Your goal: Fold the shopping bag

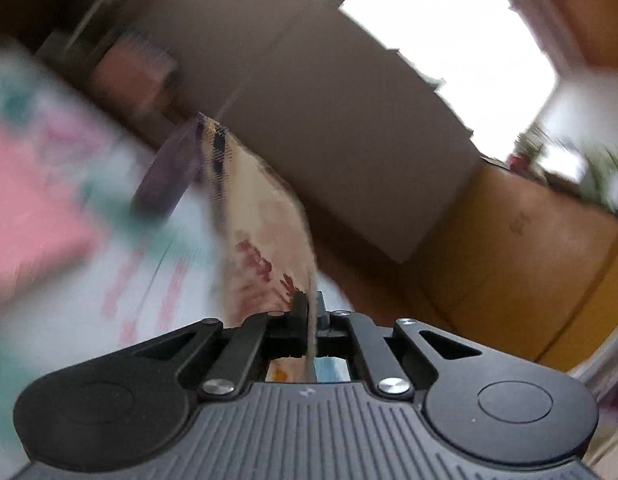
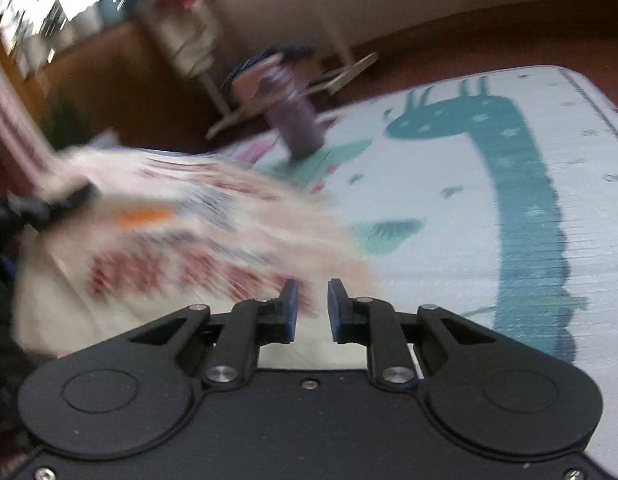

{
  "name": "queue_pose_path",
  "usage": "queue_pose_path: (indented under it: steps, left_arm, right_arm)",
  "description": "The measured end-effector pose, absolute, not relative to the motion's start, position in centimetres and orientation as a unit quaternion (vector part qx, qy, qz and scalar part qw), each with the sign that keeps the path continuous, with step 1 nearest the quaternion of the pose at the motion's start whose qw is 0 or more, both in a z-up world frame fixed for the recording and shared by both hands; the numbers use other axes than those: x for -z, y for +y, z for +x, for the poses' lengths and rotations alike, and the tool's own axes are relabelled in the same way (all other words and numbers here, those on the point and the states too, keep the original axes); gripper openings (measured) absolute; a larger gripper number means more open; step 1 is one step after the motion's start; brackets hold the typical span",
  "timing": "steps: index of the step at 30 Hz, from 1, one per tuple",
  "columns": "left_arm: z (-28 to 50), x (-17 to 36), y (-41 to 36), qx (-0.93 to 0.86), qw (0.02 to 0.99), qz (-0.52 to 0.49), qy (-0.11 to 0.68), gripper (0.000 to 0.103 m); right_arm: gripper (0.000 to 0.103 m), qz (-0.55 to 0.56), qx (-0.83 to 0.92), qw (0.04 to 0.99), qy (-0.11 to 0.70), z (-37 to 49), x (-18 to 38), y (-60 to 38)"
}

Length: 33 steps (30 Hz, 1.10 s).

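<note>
Left gripper (image 1: 309,304) clamped on the shopping bag (image 1: 253,216), lifted over the giraffe-print mat (image 2: 449,208). Right gripper (image 2: 312,300) parted, empty; bag at its ten o'clock.

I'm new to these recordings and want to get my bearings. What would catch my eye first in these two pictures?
First, the printed shopping bag, pinched in the shut left hand-held gripper and stretching away from it, blurred. In the right wrist view the big teal giraffe on the play mat stands out at right, with a purple bottle standing at the mat's far edge; the right hand-held gripper holds nothing.
</note>
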<state>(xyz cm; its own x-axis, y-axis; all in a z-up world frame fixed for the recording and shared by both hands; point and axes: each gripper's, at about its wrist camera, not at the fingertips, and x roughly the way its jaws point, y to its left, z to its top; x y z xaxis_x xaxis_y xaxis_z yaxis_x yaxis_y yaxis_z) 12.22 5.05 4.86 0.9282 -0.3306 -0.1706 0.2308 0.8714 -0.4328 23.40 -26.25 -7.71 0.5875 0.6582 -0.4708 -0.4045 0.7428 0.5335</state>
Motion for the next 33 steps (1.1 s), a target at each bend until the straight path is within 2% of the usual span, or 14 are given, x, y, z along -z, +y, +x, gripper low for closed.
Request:
queue_pose_path:
  steps: [1,4,6,7,9,13,16,18,19,22,28,30,33]
  left_arm:
    - [12.7,-6.3,4.5,0.155,0.965,-0.178,0.112,0.002]
    - [12.7,-10.6,-1.0,0.196,0.976,0.033,0.085,0.002]
    - [12.4,-10.4,-6.3,0.237,0.941,0.223,0.097,0.002]
    - [12.3,-9.8,-7.9,0.247,0.922,0.281,0.102,0.002]
    - [11.2,-5.2,-11.8,0.284,0.848,0.428,0.131,0.002]
    - [6.9,4.0,-16.1,0.357,0.727,0.564,0.158,0.002]
    - [4.3,9.1,-17.5,0.383,0.688,0.593,0.167,0.002]
    - [3.4,11.4,-17.9,0.388,0.678,0.603,0.163,0.002]
    - [3.3,12.3,-17.9,0.388,0.677,0.604,0.163,0.003]
    - [2.7,14.8,-17.7,0.377,0.696,0.573,0.21,0.006]
    - [2.4,15.8,-17.2,0.338,0.716,0.569,0.223,0.007]
    - [2.6,16.0,-16.7,0.326,0.722,0.568,0.225,0.007]
    - [2.4,15.1,-15.0,0.336,0.724,0.559,0.226,0.007]
  right_arm:
    - [0.017,0.206,-0.299,0.872,0.33,23.5,7.5,-26.7]
    - [0.017,0.253,-0.282,0.872,0.31,23.8,6.7,-28.3]
    - [0.017,0.262,-0.261,0.88,0.298,24.0,6.1,-29.4]
    - [0.017,0.264,-0.249,0.884,0.294,24.2,5.8,-29.9]
    - [0.017,0.274,-0.211,0.896,0.279,24.5,5.0,-31.9]
    - [0.017,0.257,-0.162,0.918,0.255,24.4,3.5,-34.7]
    - [0.019,0.21,-0.167,0.929,0.254,24.1,2.5,-34.3]
    - [0.028,0.188,-0.184,0.929,0.26,24.1,2.4,-33.6]
    - [0.029,0.164,-0.206,0.927,0.268,24.1,2.4,-32.4]
    - [0.031,0.096,-0.258,0.917,0.288,23.8,2.7,-29.4]
    - [0.032,0.022,-0.334,0.892,0.303,23.0,2.7,-26.3]
    - [0.045,-0.004,-0.357,0.884,0.301,22.4,2.4,-26.0]
    - [0.045,-0.038,-0.399,0.865,0.301,21.5,2.1,-26.3]
